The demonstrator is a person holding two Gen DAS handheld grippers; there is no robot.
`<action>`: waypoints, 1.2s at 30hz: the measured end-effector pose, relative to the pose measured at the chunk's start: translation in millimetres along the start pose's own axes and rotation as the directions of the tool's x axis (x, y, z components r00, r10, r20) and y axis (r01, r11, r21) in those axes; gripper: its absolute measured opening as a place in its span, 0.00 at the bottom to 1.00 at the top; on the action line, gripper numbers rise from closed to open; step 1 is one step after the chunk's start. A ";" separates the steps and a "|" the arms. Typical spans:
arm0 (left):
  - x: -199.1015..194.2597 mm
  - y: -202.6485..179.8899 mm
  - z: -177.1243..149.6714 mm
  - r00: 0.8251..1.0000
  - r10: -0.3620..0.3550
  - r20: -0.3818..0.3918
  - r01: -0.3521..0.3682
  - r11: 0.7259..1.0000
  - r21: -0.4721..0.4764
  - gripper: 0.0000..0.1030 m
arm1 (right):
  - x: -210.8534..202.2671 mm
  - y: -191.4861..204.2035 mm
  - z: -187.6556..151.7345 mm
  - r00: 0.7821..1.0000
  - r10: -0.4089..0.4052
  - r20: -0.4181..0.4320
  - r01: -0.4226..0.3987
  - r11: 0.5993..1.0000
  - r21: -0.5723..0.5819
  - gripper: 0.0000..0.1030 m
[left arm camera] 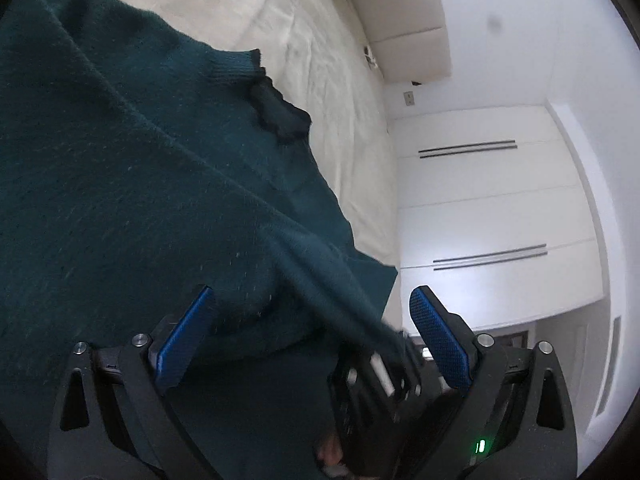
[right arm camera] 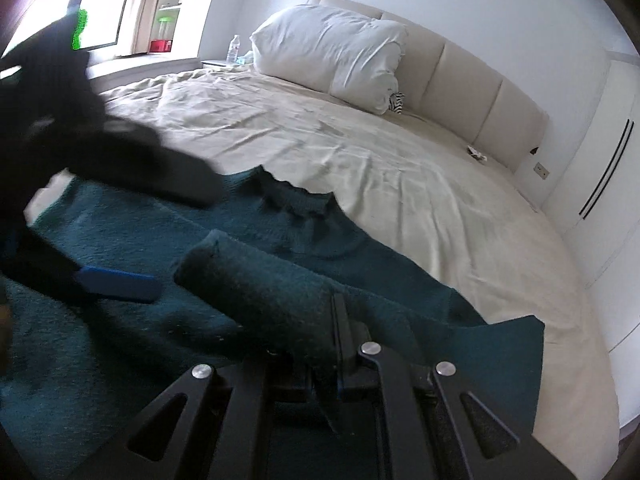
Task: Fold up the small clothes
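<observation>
A dark teal knit sweater (left arm camera: 120, 168) lies spread on the cream bed sheet (left arm camera: 320, 60), its collar (right arm camera: 298, 206) toward the headboard. My left gripper (left arm camera: 310, 326) is open, its blue pads (left arm camera: 440, 336) wide apart just above the sweater's body. It also shows in the right wrist view (right arm camera: 116, 282), blurred, over the sweater's left part. My right gripper (right arm camera: 324, 344) is shut on the sweater's sleeve (right arm camera: 256, 280), which is folded over the sweater's body (right arm camera: 100, 340) and runs up and left from the jaws.
A white pillow (right arm camera: 332, 60) rests against the padded headboard (right arm camera: 480, 92). A white wardrobe (left arm camera: 492, 208) stands beside the bed. A water bottle (right arm camera: 234, 48) stands on the bedside ledge by the window. The bare sheet (right arm camera: 400, 168) stretches to the right of the sweater.
</observation>
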State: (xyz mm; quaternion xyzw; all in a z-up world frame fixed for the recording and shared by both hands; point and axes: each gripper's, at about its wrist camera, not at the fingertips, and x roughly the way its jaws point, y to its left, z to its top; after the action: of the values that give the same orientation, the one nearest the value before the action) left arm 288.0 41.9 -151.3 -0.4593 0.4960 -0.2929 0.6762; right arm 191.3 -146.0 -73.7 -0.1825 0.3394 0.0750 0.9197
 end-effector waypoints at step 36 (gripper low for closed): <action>-76.1 18.0 46.9 0.943 0.315 0.106 -0.330 0.929 0.170 0.07 | -45.9 -210.0 -166.9 0.924 0.324 0.201 -0.314 0.346 0.884 0.59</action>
State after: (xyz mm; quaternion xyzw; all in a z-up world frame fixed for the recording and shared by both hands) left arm 305.4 129.6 -133.1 -0.3174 0.5088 -0.2048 0.7736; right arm 111.8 -404.9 -101.4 0.4103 0.3586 0.0569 0.8365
